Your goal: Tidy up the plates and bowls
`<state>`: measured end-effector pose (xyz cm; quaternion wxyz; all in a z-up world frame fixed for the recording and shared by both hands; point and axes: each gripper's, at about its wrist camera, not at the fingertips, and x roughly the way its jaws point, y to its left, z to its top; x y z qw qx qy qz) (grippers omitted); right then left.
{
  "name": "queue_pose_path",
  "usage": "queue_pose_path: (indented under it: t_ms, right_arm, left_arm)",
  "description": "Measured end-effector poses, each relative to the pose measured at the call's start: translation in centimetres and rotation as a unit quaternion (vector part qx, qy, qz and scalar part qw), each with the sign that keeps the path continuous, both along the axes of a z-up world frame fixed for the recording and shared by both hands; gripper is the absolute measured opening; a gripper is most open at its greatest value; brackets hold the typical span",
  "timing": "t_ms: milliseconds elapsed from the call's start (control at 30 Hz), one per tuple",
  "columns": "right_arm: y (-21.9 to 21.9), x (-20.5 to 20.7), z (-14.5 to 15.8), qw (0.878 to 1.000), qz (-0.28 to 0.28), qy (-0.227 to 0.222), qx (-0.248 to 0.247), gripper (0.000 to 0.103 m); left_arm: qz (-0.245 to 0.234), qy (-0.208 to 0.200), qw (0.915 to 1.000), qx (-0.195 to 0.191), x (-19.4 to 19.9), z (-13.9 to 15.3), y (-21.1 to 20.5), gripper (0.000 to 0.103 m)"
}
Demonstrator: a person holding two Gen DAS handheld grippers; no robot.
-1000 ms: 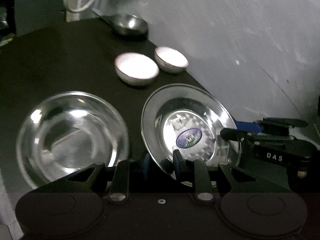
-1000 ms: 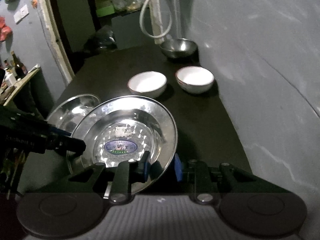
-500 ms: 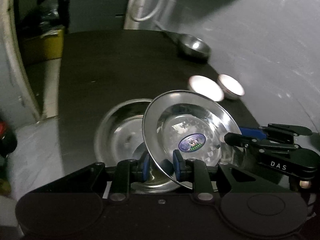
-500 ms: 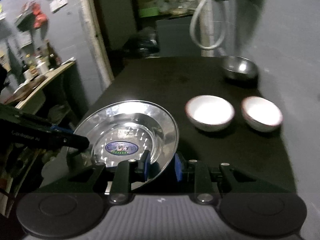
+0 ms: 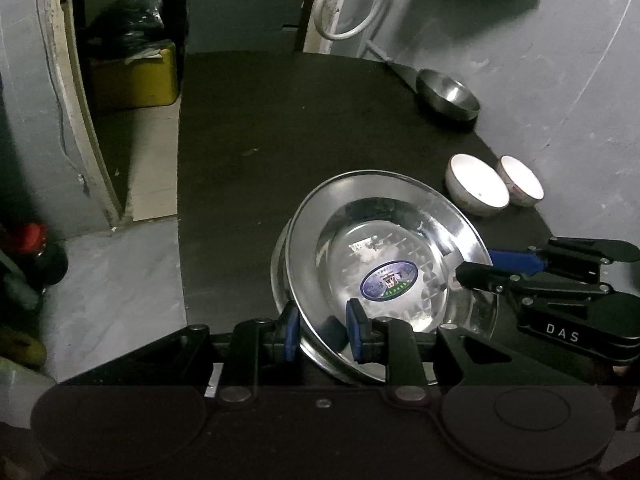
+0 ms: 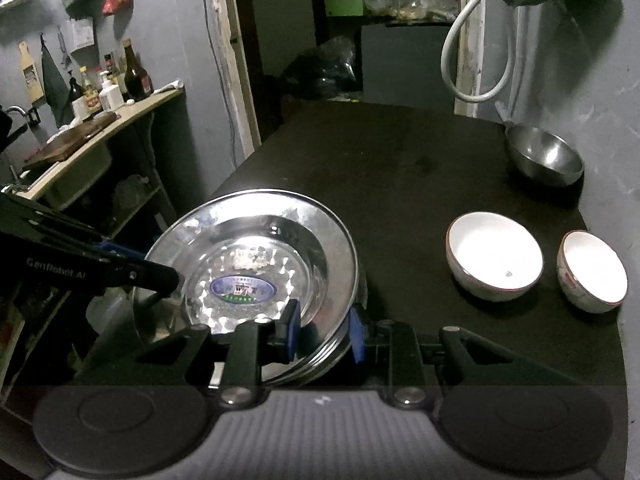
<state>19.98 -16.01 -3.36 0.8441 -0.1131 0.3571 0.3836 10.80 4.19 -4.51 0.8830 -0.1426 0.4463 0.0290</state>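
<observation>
The black table (image 5: 280, 152) carries all items. A steel plate (image 5: 384, 240) (oval sticker at its centre) is held tilted above a second steel plate (image 5: 277, 276). The left gripper (image 5: 322, 330) and right gripper (image 6: 325, 330) each clamp opposite rim sections. Two white bowls (image 6: 494, 254) (image 6: 594, 270) sit nearby; a steel bowl (image 6: 544, 156) sits farther back.

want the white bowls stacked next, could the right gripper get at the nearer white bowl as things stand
Probably not yet. The right gripper is shut on the rim of the steel plate, which the left gripper also grips. The black table between plate and nearer white bowl looks bare, so the path seems free once the plate is released.
</observation>
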Motion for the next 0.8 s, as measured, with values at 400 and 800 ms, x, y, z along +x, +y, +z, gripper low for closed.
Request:
queue_pose_path:
  t_ms: [400, 800]
  right_arm:
    - [1.0, 0.1, -0.4, 1.000, -0.012, 0.005, -0.029, 0.030]
    - [1.4, -0.5, -0.5, 0.999, -0.015, 0.009, -0.046, 0.033]
  left_arm:
    - [-0.008, 0.015, 0.9997, 0.017, 1.0, -0.5, -0.5, 0.028]
    - [-0.015, 0.029, 0.9989, 0.034, 1.4, -0.3, -1.2, 0.029]
